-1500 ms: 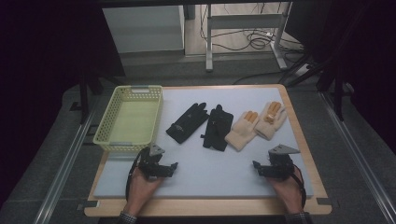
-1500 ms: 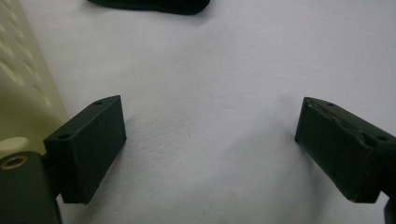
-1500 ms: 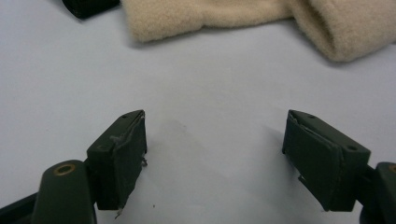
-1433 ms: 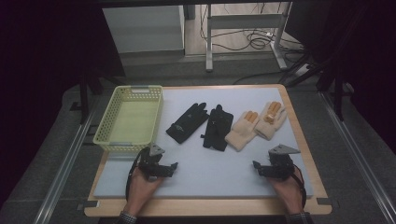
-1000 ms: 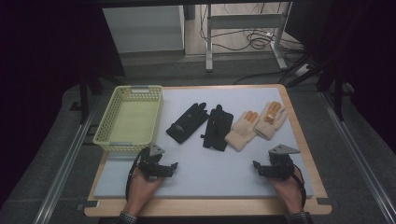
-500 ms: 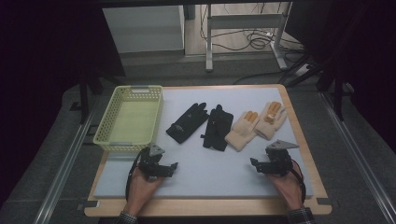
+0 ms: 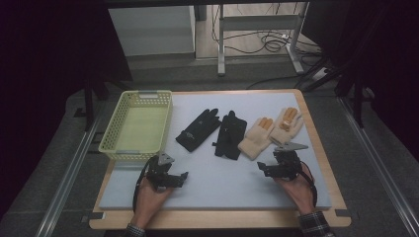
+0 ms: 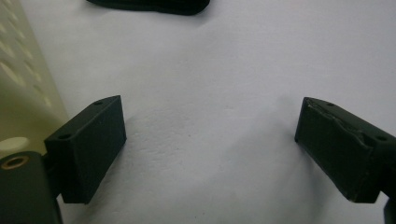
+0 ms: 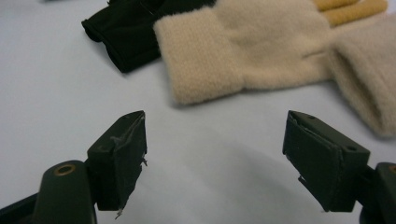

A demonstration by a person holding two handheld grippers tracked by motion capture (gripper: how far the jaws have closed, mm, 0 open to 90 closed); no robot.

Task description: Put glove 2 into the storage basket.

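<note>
Our right gripper has edged forward across the pale blue foam mat toward the pair of cream knitted gloves with orange fingertips. Its jaws stand wide apart with nothing between them, aimed at the cuff of the nearer cream glove, which lies just ahead, not yet touched. We read this as the start of a reach for that glove, probably to carry it to the yellow-green perforated plastic basket at the mat's left side. Against the frame from a second and a half ago, the right hand sits a little closer to the gloves. Our left gripper rests where it was, released and empty, near the basket. The two black fabric gloves lie unmoved mid-mat.
</note>
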